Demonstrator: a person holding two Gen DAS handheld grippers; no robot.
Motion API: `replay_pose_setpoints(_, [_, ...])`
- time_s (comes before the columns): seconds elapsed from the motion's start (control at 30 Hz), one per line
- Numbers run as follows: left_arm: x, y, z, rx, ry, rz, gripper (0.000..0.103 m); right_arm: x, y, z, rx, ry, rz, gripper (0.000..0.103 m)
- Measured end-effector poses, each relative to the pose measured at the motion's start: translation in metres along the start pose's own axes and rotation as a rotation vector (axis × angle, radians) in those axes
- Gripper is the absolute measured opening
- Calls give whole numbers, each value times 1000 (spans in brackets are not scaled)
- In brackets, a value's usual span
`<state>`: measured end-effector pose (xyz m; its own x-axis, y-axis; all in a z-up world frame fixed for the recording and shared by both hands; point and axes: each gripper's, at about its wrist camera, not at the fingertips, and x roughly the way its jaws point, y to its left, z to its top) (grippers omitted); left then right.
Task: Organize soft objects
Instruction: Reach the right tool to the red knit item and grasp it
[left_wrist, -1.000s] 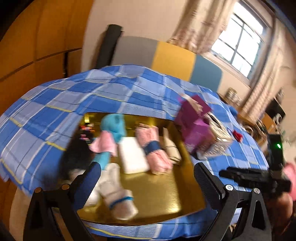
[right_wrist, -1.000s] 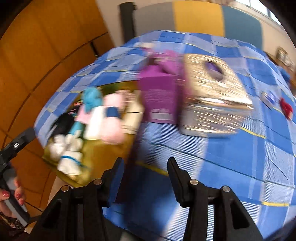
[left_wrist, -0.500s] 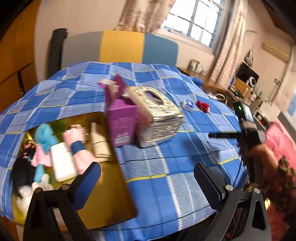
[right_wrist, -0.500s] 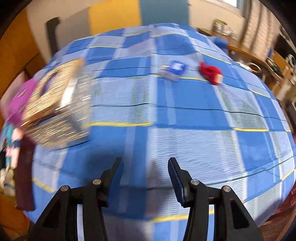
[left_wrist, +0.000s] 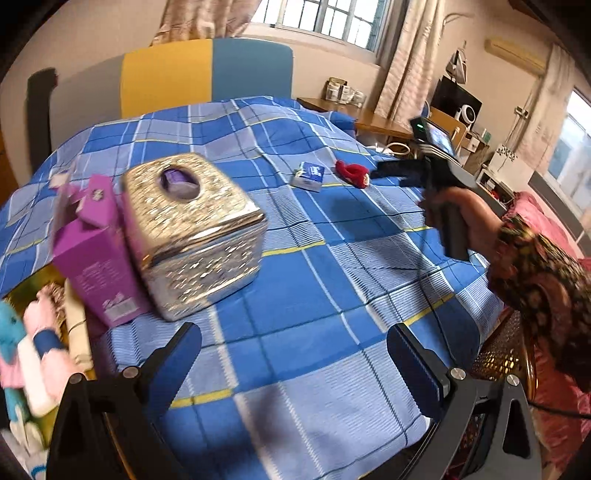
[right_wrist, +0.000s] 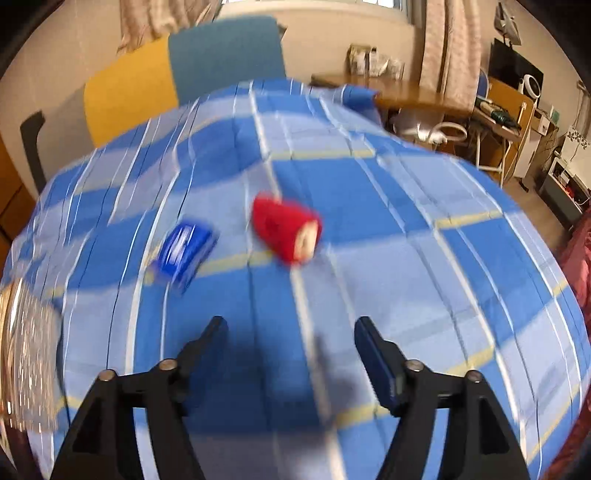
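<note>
Both our views have swung off the gold tray toward the red sock roll (right_wrist: 284, 230); right gripper (right_wrist: 290, 350) jaws opening, empty, left gripper (left_wrist: 295, 360) fingers apart. Rushing, we risk nudging the blue packet (right_wrist: 184, 253) beside it.

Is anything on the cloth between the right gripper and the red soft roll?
Nothing visible. In the right wrist view only bare checked tablecloth lies between the right gripper, its empty jaws opening, and the red roll. The small blue packet sits beside the roll, off that line.
</note>
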<state>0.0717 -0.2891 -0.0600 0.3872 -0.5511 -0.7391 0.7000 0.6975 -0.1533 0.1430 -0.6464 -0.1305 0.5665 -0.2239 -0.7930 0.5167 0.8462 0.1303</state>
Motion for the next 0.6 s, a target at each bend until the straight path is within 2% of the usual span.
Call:
replay_pose_setpoints(0.17, [15,-5,15,8,18,10,101,40,-2,36,-11,-13,-24,73])
replay_pose_setpoints(0.33, [24,-4,26,-8,20,16,101,74,9,56,-68,-22,-51,73])
replay_pose_setpoints(0.4, [26,-4,30,-14,19,10,101,88,12,59,-84,-2,-88,73])
replay_pose_setpoints(0.43, [27,-5,33,-13,16,12,101,94,12,60,-89,10,-84,70])
replay_pose_setpoints(0.5, [29,-7,37,-12,11,6,101,104,11,59,-94,46,-67,53])
replay_pose_setpoints(0.53, [30,-8,39,-11,8,1,101,105,10,57,-86,51,-26,44])
replay_pose_setpoints(0.6, [32,-13,44,-5,4,-5,101,102,8,55,-68,50,-5,37])
